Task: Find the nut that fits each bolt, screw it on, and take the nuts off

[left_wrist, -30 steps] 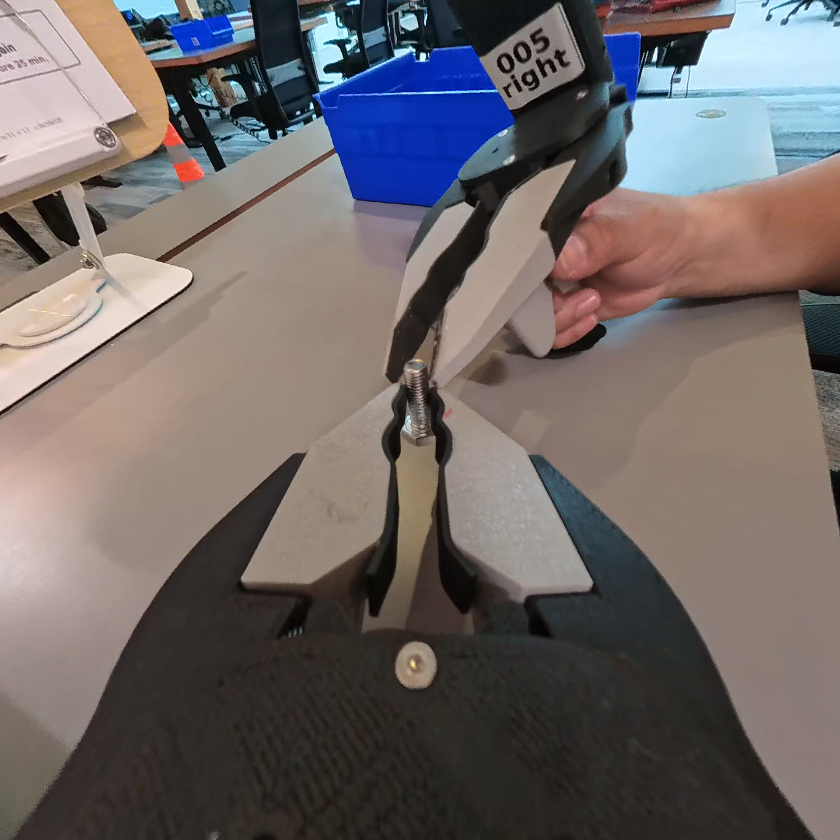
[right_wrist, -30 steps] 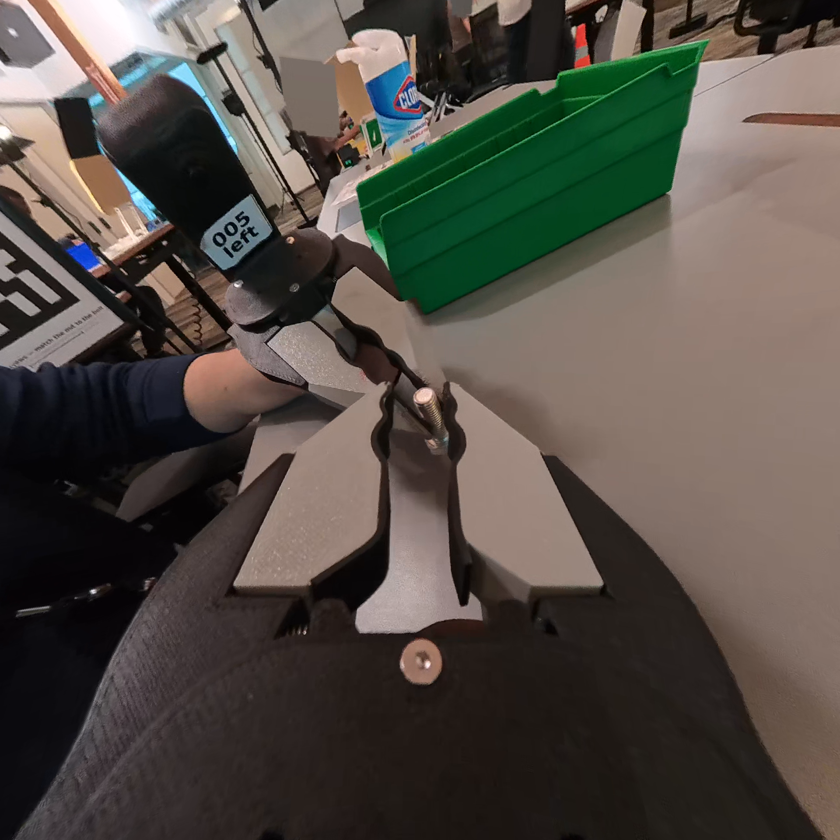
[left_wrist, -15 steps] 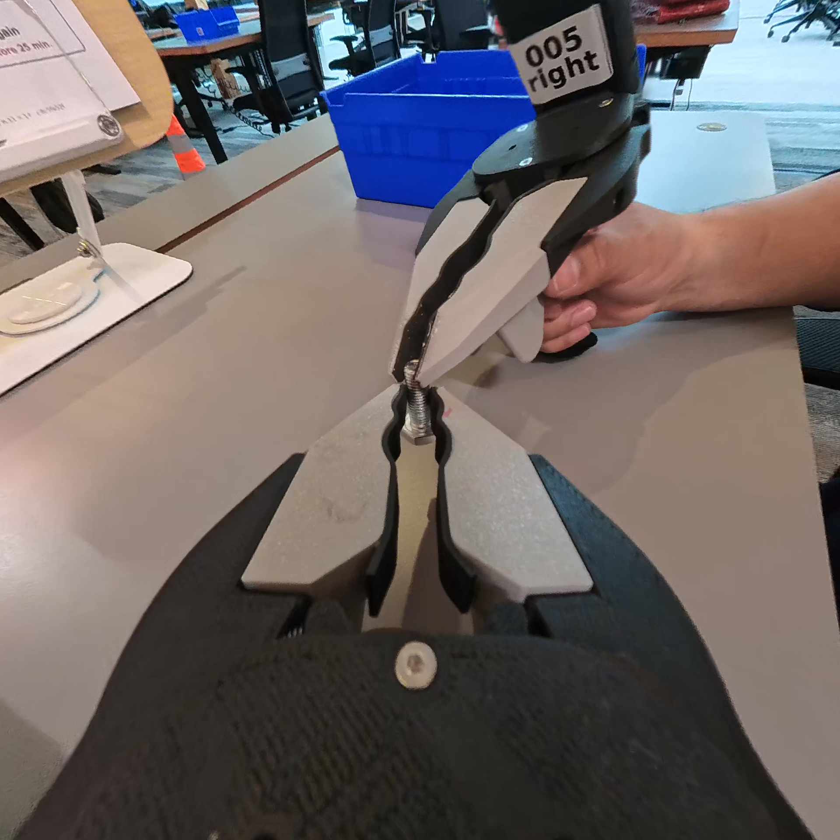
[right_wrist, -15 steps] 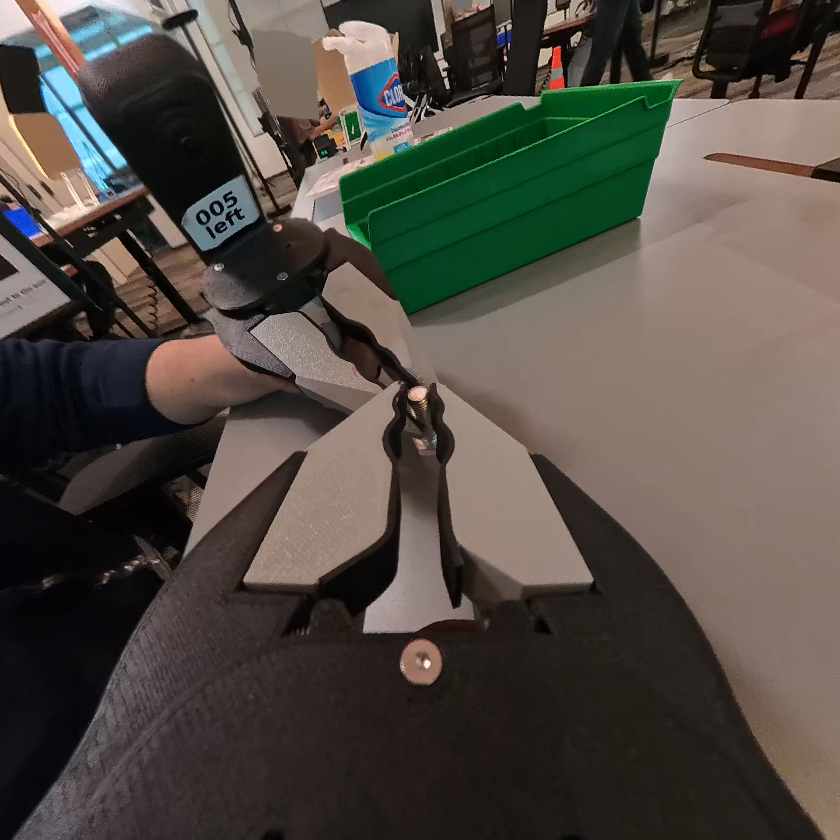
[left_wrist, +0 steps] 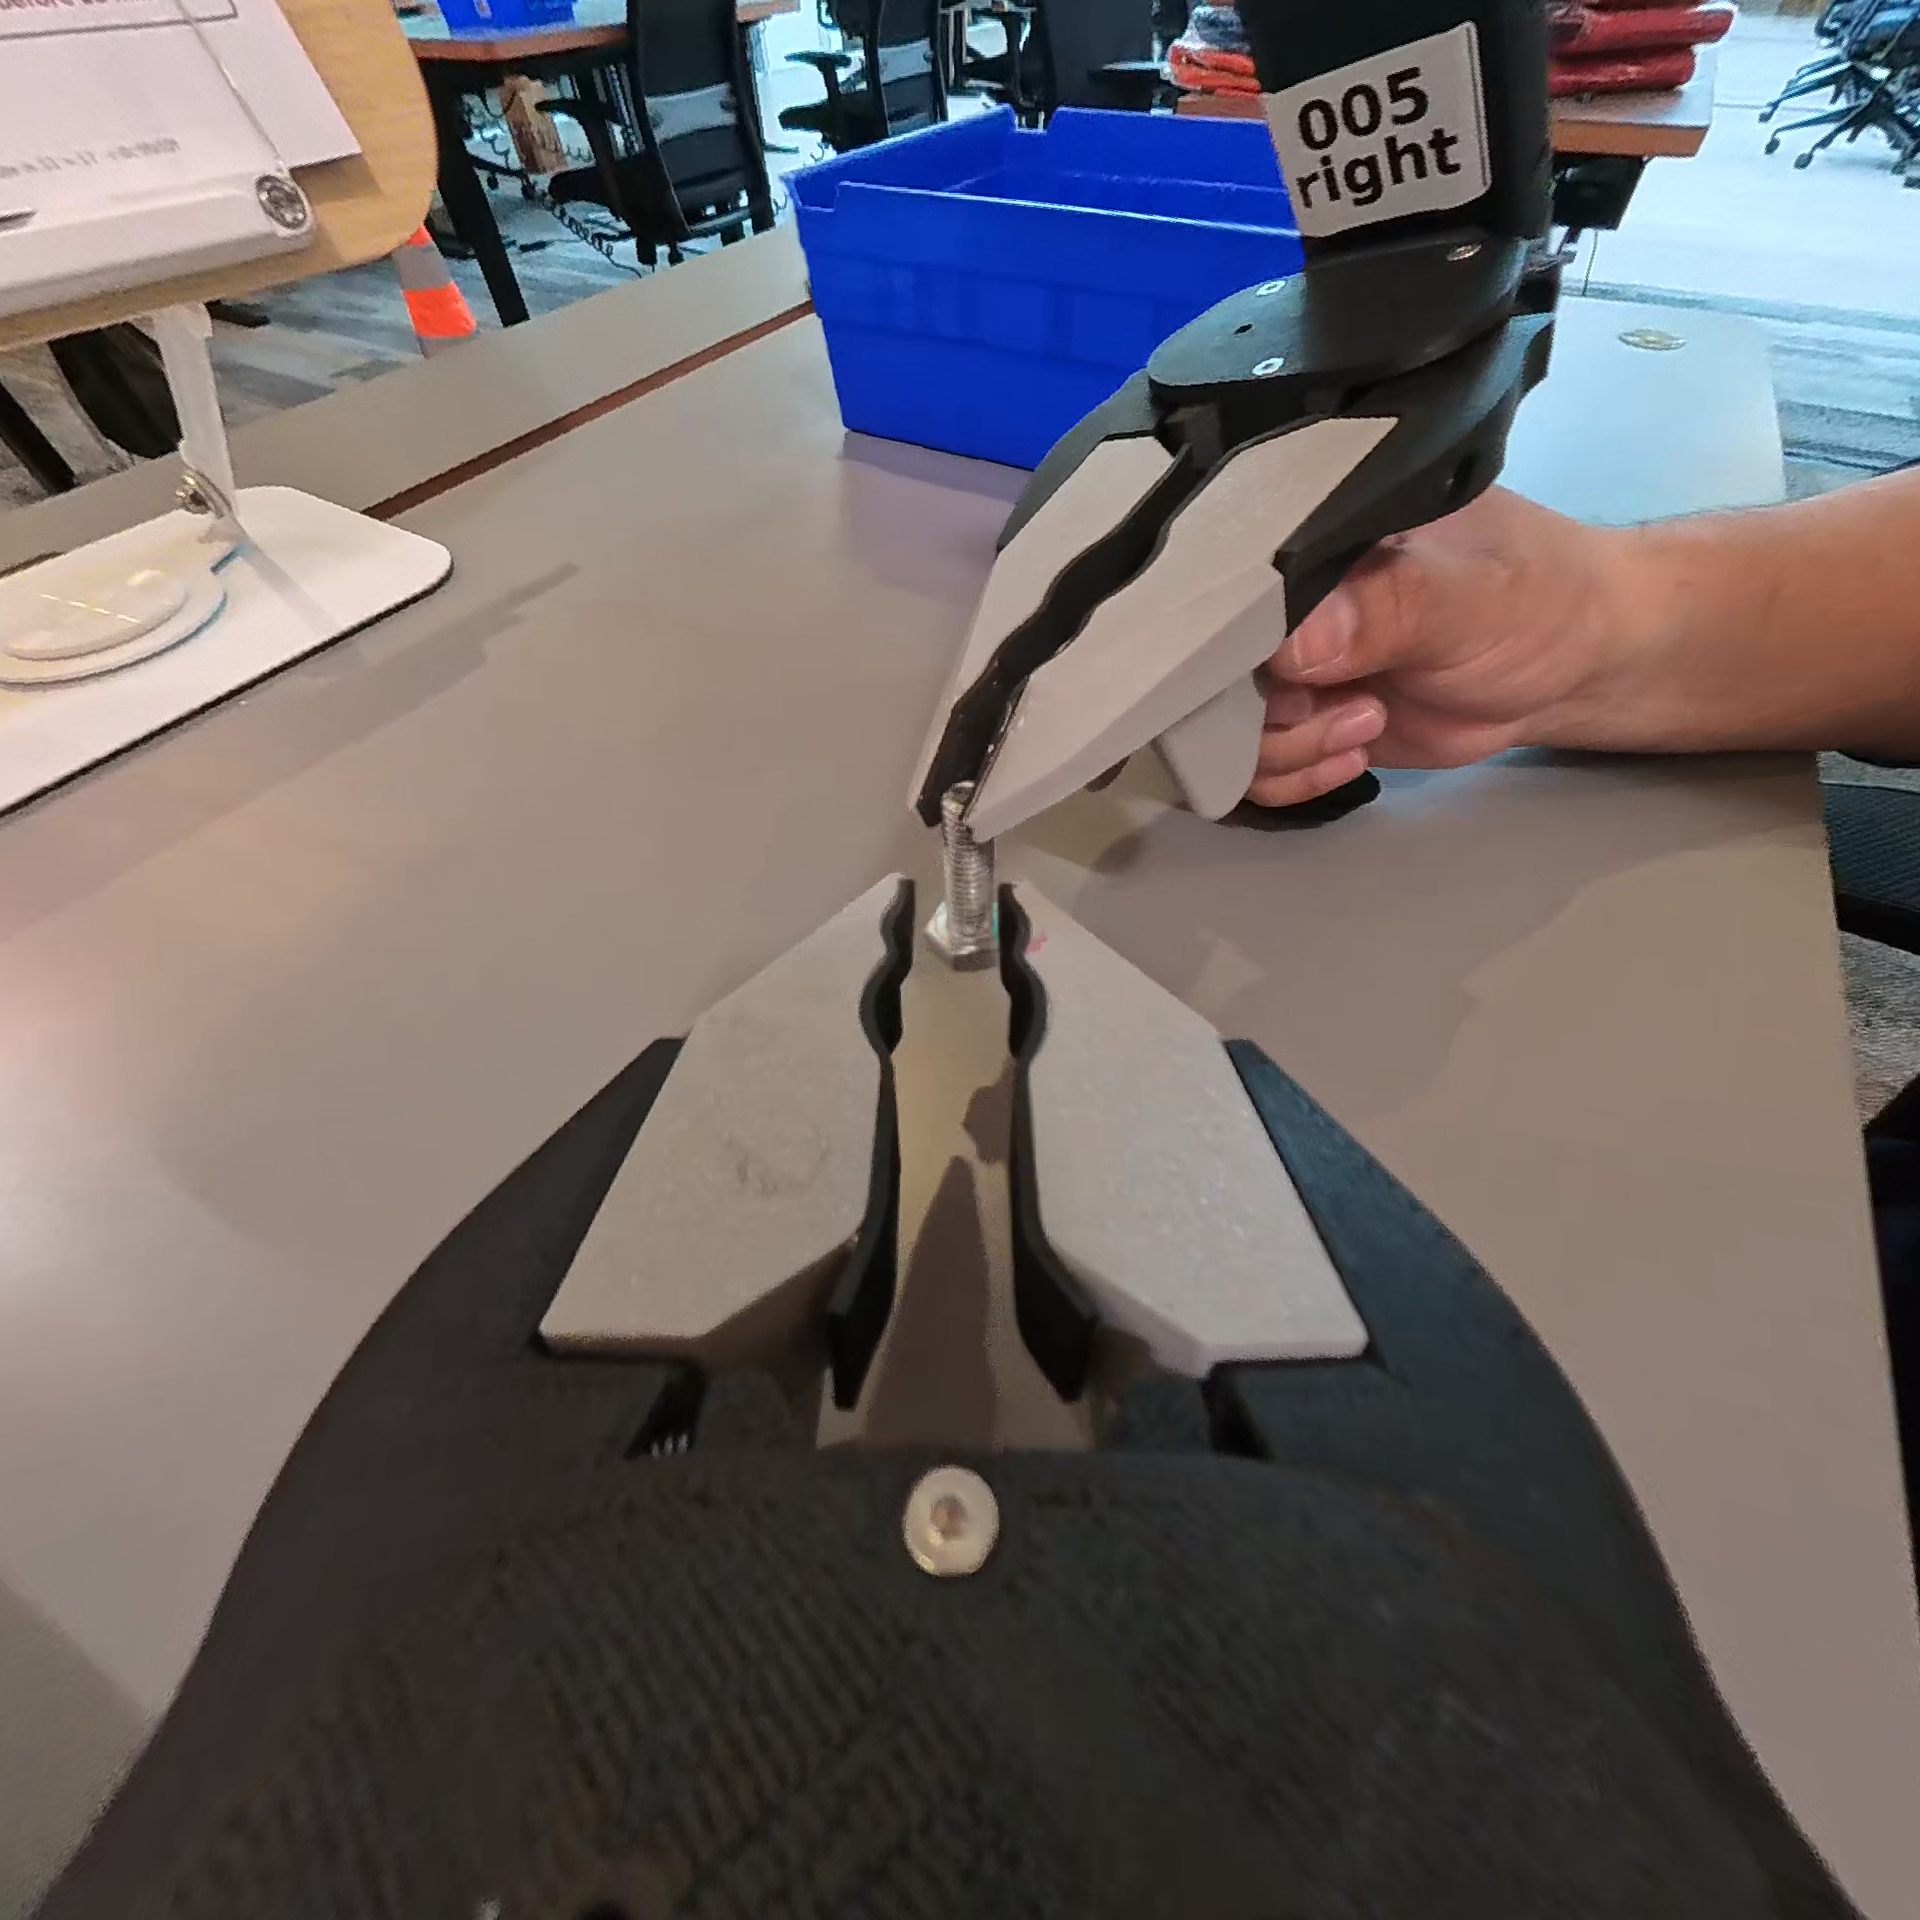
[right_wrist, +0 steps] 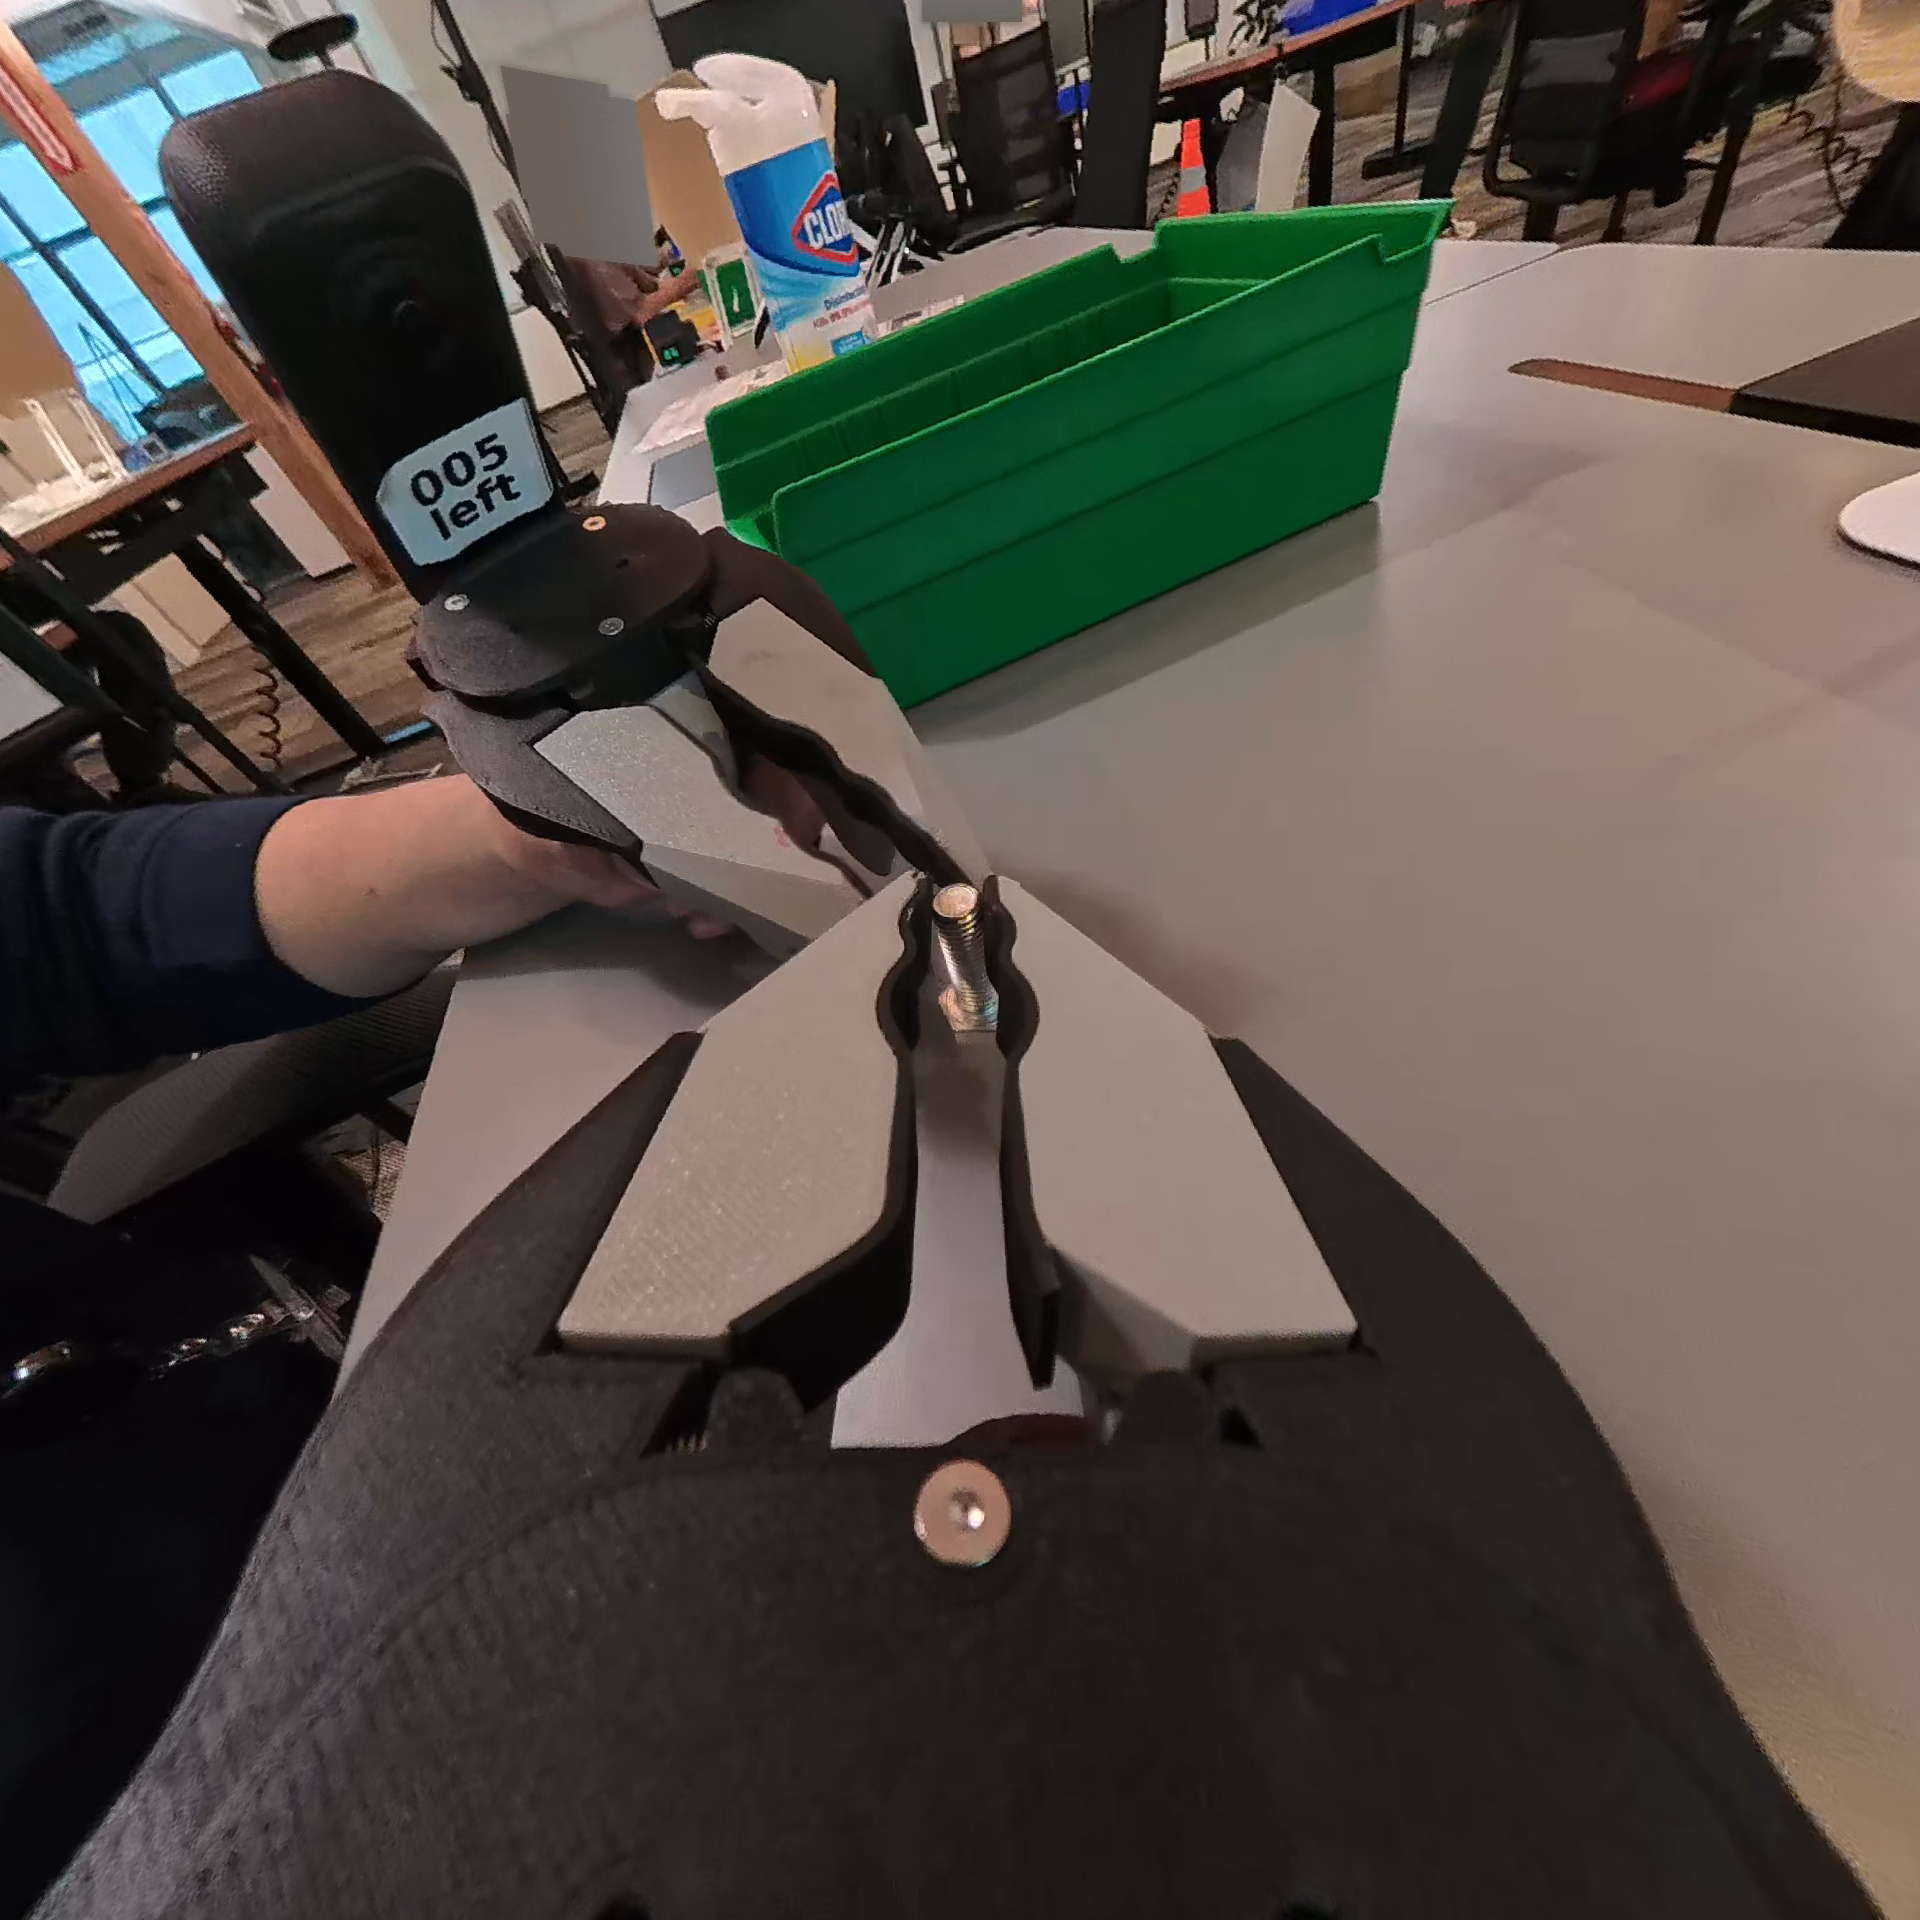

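Note:
A silver hex bolt (left_wrist: 966,883) stands upright with its head down, at or just above the grey table (left_wrist: 520,831). My left gripper (left_wrist: 951,899) has its jaws a little apart around the bolt head, with a thin gap on the head's left side. My right gripper (left_wrist: 961,810) comes down from the upper right and is shut on the bolt's threaded top. In the right wrist view the bolt (right_wrist: 961,966) sits between my right gripper's tips (right_wrist: 954,894). The left gripper's fingers (right_wrist: 727,748) reach in from the left, their tips hidden. No nut shows.
A blue bin (left_wrist: 987,312) stands behind the right gripper. A green bin (right_wrist: 1091,499) stands on the table with a wipes canister (right_wrist: 800,249) beyond it. A white sign stand (left_wrist: 208,582) is at the far left. A hand (left_wrist: 1455,644) holds the right gripper near the table's right edge. My two grippers' fingertips are within a few centimetres of each other.
The right gripper has closed on the bolt's top and levelled out. The left gripper's jaws have eased a little apart at the bolt head. The bolt now stands upright.

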Action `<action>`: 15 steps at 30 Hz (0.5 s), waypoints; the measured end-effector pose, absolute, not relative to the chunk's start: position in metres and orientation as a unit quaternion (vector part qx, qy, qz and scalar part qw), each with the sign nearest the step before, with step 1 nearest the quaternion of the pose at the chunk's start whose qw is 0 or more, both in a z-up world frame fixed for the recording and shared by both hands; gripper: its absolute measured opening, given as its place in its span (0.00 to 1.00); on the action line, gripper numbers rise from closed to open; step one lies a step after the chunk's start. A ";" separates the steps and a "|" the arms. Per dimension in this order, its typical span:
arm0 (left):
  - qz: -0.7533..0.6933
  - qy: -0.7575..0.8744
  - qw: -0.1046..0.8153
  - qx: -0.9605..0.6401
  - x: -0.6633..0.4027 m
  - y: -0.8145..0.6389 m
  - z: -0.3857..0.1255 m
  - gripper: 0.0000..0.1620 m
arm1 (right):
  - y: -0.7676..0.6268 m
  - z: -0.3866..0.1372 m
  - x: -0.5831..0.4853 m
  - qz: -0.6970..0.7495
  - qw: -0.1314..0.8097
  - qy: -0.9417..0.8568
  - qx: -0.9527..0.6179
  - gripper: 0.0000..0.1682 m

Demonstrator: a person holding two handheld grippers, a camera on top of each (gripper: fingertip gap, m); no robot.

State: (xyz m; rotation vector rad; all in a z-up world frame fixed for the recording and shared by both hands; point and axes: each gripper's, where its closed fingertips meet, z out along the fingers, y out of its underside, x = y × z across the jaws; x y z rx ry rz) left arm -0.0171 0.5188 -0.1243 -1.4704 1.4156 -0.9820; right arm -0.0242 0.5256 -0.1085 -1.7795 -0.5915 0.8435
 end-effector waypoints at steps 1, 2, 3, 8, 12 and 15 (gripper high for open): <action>-0.392 0.563 0.423 -0.592 -0.017 0.520 -0.125 0.11 | 0.527 -0.109 -0.022 0.346 0.518 -0.244 -0.743 0.04; -0.390 0.559 0.423 -0.597 -0.018 0.523 -0.125 0.13 | 0.529 -0.110 -0.019 0.339 0.519 -0.242 -0.747 0.04; -0.389 0.556 0.422 -0.601 -0.018 0.524 -0.126 0.16 | 0.530 -0.111 -0.016 0.330 0.520 -0.240 -0.750 0.04; -0.384 0.539 0.429 -0.615 -0.021 0.534 -0.125 0.20 | 0.544 -0.122 0.009 0.244 0.522 -0.243 -0.780 0.04; -0.379 0.534 0.429 -0.622 -0.022 0.537 -0.126 0.20 | 0.550 -0.130 0.018 0.218 0.510 -0.244 -0.796 0.04; -0.373 0.536 0.432 -0.621 -0.022 0.538 -0.126 0.19 | 0.551 -0.138 0.019 0.215 0.495 -0.245 -0.805 0.04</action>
